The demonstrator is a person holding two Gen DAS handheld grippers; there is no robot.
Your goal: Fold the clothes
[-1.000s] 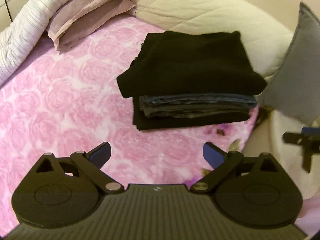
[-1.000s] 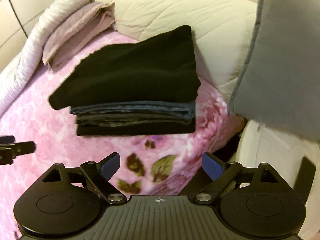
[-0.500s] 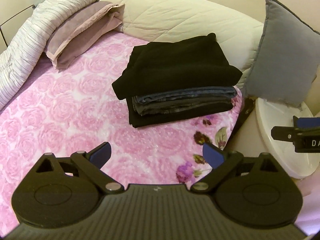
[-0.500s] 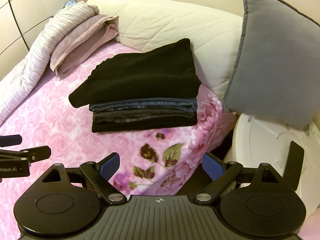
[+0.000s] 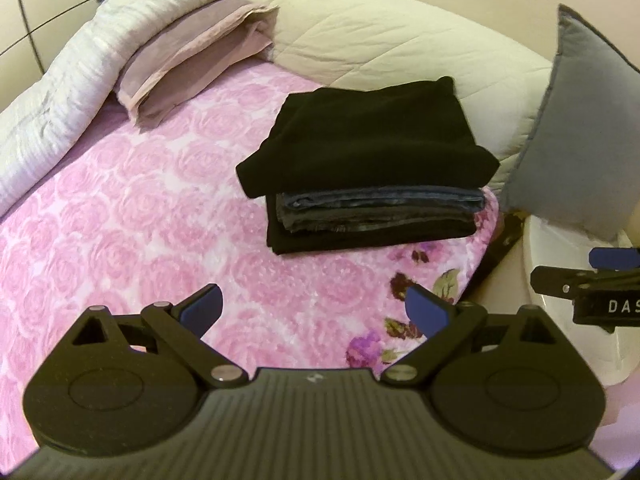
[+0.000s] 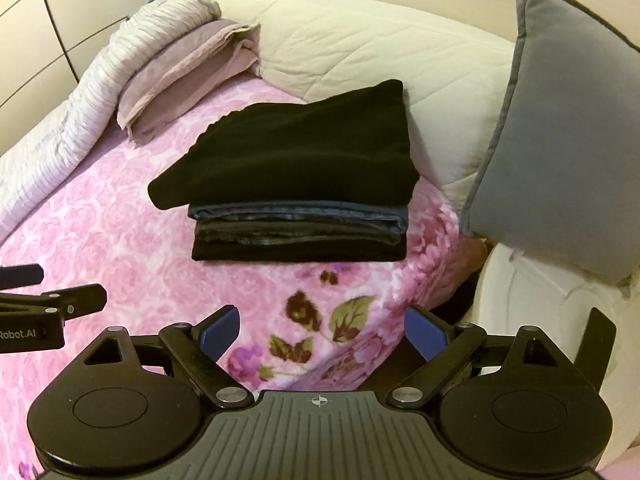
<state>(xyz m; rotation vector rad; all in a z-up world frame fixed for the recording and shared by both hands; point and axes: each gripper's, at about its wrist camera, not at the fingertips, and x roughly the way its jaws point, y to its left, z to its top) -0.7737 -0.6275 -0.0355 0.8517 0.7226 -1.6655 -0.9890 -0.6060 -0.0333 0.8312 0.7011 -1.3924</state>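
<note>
A stack of folded clothes (image 5: 372,184) (image 6: 296,196) lies on the pink rose-patterned blanket (image 5: 120,220) (image 6: 120,240). A black garment (image 5: 372,136) is on top, a dark blue one (image 5: 380,202) under it, and a black one at the bottom. My left gripper (image 5: 314,308) hovers open over the blanket, well short of the stack, nothing between its blue pads. My right gripper (image 6: 322,334) is open too, above the blanket's flowered edge near the stack. Each gripper shows at the edge of the other's view.
A cream quilted headboard cushion (image 5: 380,40) runs behind the stack. A grey pillow (image 6: 560,140) leans at the right over a white round surface (image 6: 540,304). A mauve pillow (image 5: 192,52) and a white ribbed duvet (image 5: 60,100) lie at the far left.
Both grippers have pulled back from the stack and risen, so the clothes look smaller and farther away. The stack itself has not moved.
</note>
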